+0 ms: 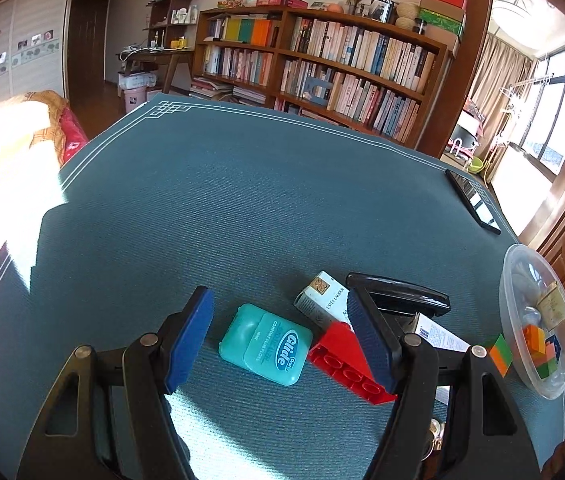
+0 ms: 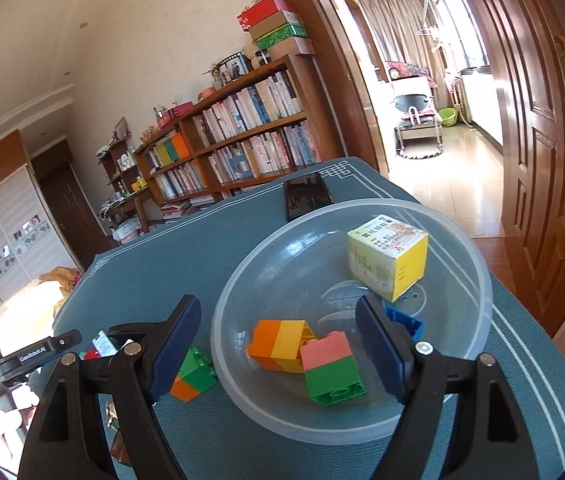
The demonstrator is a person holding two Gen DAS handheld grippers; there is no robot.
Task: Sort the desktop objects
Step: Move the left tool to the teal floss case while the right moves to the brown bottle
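In the left wrist view my left gripper (image 1: 278, 300) is open and low over the teal tablecloth (image 1: 222, 208). A teal Glide floss box (image 1: 266, 344) lies between its fingers, touching neither pad. A red brick (image 1: 338, 356) lies partly behind the right finger, beside a small Estée Lauder box (image 1: 320, 300) and a black stapler (image 1: 398, 294). My right gripper (image 2: 276, 308) is open above the near rim of a clear plastic bowl (image 2: 362, 208) and holds nothing. The bowl holds a yellow box (image 2: 386, 256), an orange-yellow brick (image 2: 278, 344), a pink-green brick (image 2: 332, 368) and a blue brick (image 2: 406, 324).
A green-orange brick (image 2: 194, 374) lies on the cloth just left of the bowl. A black phone (image 2: 308, 196) rests near the table's far edge. A white box (image 1: 438, 334) sits behind the left gripper's right finger. Bookshelves stand beyond the table, and a wooden door to the right.
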